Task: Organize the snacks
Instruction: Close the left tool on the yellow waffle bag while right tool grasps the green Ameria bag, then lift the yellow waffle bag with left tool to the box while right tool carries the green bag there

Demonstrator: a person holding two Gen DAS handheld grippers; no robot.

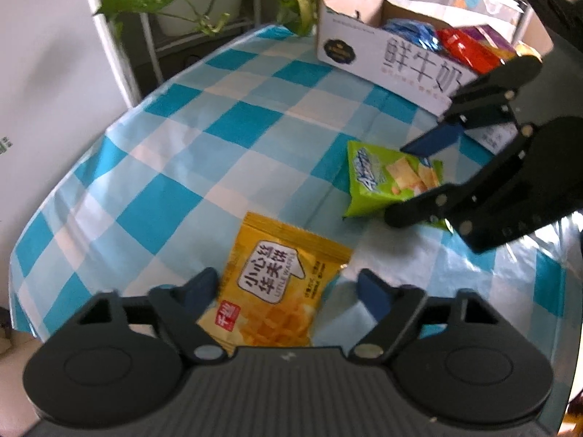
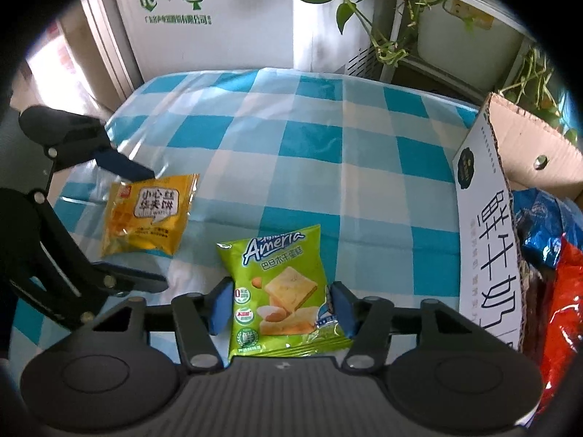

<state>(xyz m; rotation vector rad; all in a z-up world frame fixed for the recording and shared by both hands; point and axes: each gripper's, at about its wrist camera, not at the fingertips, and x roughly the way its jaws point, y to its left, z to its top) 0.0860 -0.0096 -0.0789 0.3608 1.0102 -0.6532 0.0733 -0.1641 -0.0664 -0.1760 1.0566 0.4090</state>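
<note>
Two packets lie loose on the blue-and-white checked tablecloth (image 2: 277,138), and each sits between one of your grippers. Biggest thing first: that cloth covers the whole table, with potted plants (image 2: 368,7) behind its far edge. Next in size, the cardboard box (image 1: 386,51) stands at the far right side of the table, printed with large Chinese characters, open at the top and already holding a blue packet (image 1: 411,32), a red packet (image 1: 466,51) and others (a purple one shows behind them, hard to read).

Now your right gripper (image 2: 280,304): its blue pads are set moderately apart, one on each side of the green Ameria packet (image 2: 280,284), very close to its edges. Whether they press it, you cannot tell from here. The packet lies flat on the cloth, near the box's printed wall but apart from it.

Your left gripper (image 1: 288,287) stands wide, jaws well apart around the near end of the yellow waffle packet (image 1: 280,284). The left pad is just beside the packet's edge; the right pad is clear of it. That yellow packet lies flat too, to the left of the green one, with a gap of cloth between them.
</note>
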